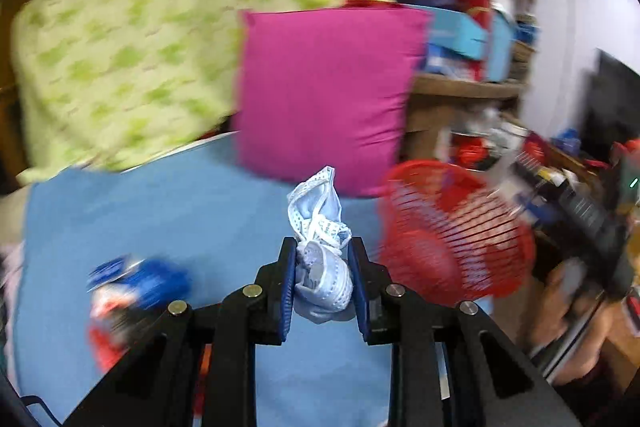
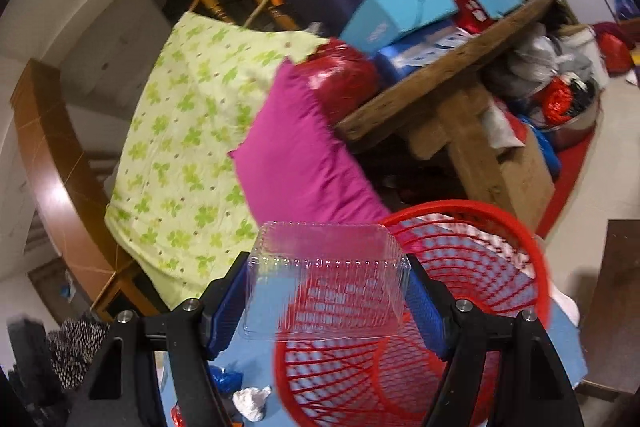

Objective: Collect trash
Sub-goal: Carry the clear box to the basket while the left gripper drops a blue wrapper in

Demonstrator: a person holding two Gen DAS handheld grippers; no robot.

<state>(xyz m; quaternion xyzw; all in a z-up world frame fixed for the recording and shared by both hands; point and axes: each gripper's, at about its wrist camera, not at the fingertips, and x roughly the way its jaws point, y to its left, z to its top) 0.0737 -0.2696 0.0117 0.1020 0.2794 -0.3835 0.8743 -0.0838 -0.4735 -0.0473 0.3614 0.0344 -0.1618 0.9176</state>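
My left gripper (image 1: 322,255) is shut on a crumpled light-blue face mask (image 1: 320,227) and holds it above the blue bed sheet (image 1: 160,211). A red mesh basket (image 1: 452,231) stands just to its right. My right gripper (image 2: 328,279) is shut on a clear plastic clamshell container (image 2: 326,287) and holds it over the near rim of the same red basket (image 2: 472,291). A blue and red wrapper (image 1: 132,287) lies on the sheet to the left. A white crumpled tissue (image 2: 252,403) and a blue scrap (image 2: 226,379) lie on the sheet beside the basket.
A magenta pillow (image 1: 324,95) and a green-patterned pillow (image 1: 132,39) lean at the back of the bed. A wooden shelf (image 2: 444,83) piled with boxes stands to the right. A wooden bed frame (image 2: 52,155) curves on the left.
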